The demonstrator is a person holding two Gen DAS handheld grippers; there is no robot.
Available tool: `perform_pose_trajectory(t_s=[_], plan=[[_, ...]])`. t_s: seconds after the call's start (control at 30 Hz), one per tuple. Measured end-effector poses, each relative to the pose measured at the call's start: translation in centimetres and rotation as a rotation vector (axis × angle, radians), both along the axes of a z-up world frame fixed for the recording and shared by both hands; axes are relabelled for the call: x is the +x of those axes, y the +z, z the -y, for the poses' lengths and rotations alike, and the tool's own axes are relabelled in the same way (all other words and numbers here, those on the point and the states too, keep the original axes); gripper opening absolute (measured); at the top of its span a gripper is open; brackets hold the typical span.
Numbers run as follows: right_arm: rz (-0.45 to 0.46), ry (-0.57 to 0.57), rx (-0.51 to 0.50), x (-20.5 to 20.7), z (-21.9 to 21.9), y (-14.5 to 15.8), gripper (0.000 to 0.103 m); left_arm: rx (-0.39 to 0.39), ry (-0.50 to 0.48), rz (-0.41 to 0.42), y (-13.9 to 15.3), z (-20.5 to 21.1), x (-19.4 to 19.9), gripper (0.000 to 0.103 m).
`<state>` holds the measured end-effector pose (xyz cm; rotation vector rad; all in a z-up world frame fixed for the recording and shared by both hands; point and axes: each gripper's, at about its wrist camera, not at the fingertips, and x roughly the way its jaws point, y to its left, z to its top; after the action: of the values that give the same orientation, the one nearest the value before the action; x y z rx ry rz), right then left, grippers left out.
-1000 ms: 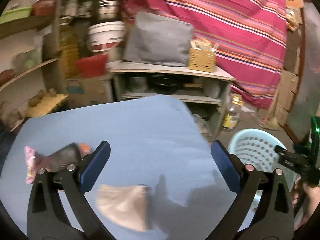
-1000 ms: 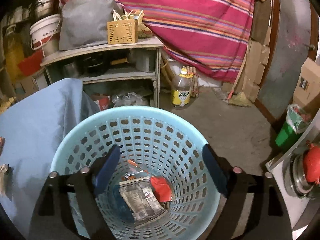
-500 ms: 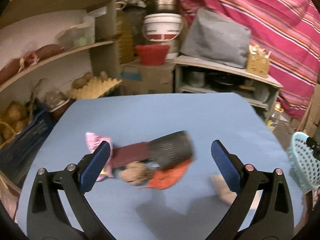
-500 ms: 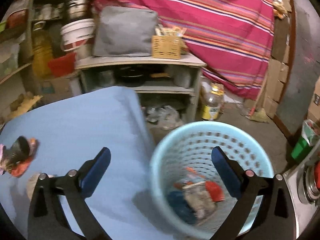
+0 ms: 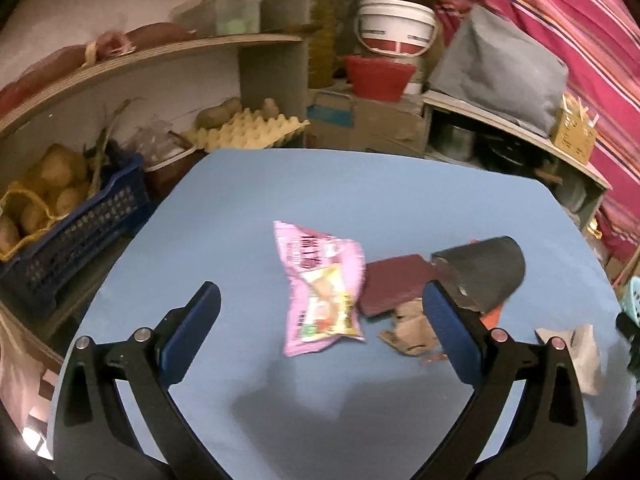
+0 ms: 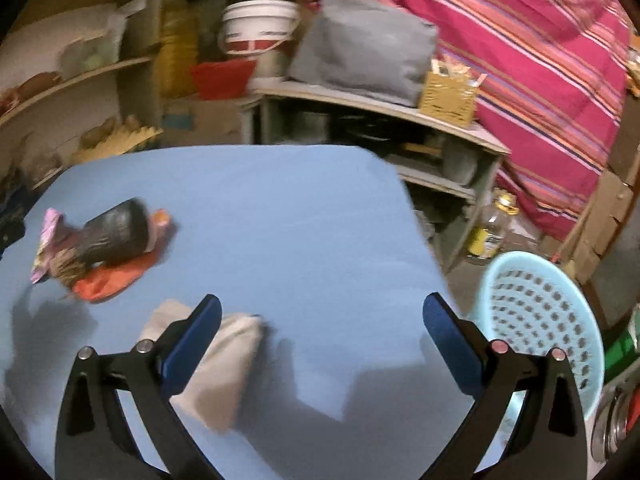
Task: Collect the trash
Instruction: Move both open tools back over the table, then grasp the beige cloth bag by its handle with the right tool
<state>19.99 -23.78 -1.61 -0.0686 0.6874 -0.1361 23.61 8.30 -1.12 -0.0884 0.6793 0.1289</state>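
A pink snack wrapper [image 5: 320, 288] lies on the blue table [image 5: 360, 200], between the jaws of my open left gripper [image 5: 320, 320]. Right of it lie a maroon card [image 5: 394, 284], a dark cup on its side [image 5: 482, 276], a brown scrap [image 5: 412, 328] and an orange wrapper [image 6: 112, 280]. A beige crumpled piece [image 6: 224, 360] lies under my open right gripper [image 6: 320, 332], by its left finger; it also shows in the left wrist view [image 5: 584, 356]. The light blue trash basket [image 6: 540, 312] stands on the floor right of the table.
Shelves with an egg tray [image 5: 248, 132], a blue crate of potatoes [image 5: 68, 224], a white bucket [image 5: 394, 28] and a grey bag [image 5: 500, 68] stand behind the table. A bottle [image 6: 492, 228] stands on the floor near the basket.
My left gripper swung left across the table and now faces the pink wrapper. My right gripper moved from over the basket to over the table by the beige piece. Both stay open.
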Motion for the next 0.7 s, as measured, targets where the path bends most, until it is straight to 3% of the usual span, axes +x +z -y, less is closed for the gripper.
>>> perform_pose_trajectory(t_s=[0.23, 0.4, 0.7], plan=[[-0.074, 0.071, 0.063, 0.5, -3.1, -1.8, 0.098, 0.051, 0.019, -0.004, -0.5, -1.1, -0.2, 0.098], [-0.175, 0.069, 0.031, 1.4, -4.6, -4.5, 0.098, 0.051, 0.033, -0.014, -0.7, -1.8, 0.1, 0.098], [-0.202, 0.069, 0.059, 1.7, -4.3, -5.6, 0.098, 0.048, 0.039, -0.02, -1.0, -2.2, 0.4, 0.098]])
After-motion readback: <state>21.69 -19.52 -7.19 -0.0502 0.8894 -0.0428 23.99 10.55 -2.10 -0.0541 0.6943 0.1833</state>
